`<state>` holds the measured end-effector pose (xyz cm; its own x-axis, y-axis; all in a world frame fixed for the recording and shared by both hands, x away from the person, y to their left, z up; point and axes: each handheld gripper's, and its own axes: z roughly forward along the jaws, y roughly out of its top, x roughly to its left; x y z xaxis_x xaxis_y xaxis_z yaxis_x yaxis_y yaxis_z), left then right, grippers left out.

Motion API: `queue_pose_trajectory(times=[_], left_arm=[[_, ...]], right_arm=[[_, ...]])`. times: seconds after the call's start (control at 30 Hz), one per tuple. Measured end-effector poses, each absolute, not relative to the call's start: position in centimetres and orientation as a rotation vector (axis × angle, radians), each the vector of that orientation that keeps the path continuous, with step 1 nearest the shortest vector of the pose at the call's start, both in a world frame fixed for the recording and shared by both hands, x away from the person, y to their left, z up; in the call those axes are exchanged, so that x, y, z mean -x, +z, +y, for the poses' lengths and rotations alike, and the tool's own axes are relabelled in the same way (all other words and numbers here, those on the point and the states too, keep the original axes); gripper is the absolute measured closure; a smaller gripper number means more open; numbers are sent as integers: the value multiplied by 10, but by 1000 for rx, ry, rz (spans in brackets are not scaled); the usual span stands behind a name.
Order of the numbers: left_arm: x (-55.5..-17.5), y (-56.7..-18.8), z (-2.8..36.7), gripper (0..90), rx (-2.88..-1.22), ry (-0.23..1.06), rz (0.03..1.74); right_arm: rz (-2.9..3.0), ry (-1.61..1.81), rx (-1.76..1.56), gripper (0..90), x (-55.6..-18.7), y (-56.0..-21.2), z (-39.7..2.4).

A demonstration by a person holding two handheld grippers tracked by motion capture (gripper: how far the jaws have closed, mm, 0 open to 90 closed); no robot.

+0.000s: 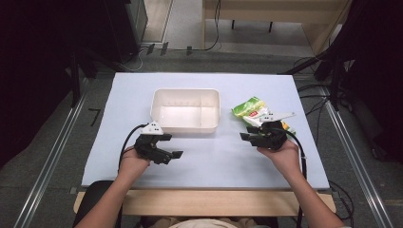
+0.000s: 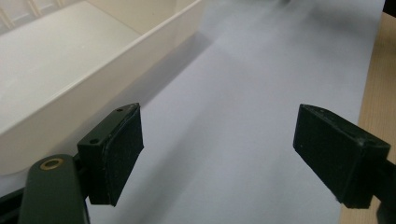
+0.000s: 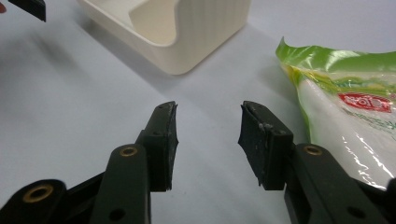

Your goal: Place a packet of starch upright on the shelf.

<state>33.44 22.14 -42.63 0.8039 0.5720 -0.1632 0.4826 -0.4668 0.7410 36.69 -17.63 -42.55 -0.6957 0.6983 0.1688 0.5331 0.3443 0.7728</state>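
A white plastic tub (image 1: 185, 110) stands in the middle of the pale blue table sheet (image 1: 209, 161). To its right lies a green and white snack bag (image 1: 254, 111). My left gripper (image 1: 172, 146) hovers just in front of the tub's left near corner, open. In the left gripper view its jaws stand wide apart (image 2: 219, 154) over bare sheet, with the tub's wall (image 2: 70, 107) at the left. My right gripper (image 1: 247, 133) is held beside the near end of the bag, open. Nothing sits between its jaws (image 3: 208, 140), and the bag (image 3: 345, 112) lies just off its right jaw.
The tub (image 3: 187, 28) has nothing in it that I can see. A wooden table edge (image 2: 378, 84) runs along the sheet's near side. Metal rails (image 1: 52, 152) flank the table, and cables lie on the floor behind it.
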Motion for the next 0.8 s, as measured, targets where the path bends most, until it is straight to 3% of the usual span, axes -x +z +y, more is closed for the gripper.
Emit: queue_pose_trajectory(times=[0.8], left_arm=[[-334, -426, 221, 167, -2149, 148, 774]], right_arm=[[2442, 1255, -1123, 551, -368, -430, -176]])
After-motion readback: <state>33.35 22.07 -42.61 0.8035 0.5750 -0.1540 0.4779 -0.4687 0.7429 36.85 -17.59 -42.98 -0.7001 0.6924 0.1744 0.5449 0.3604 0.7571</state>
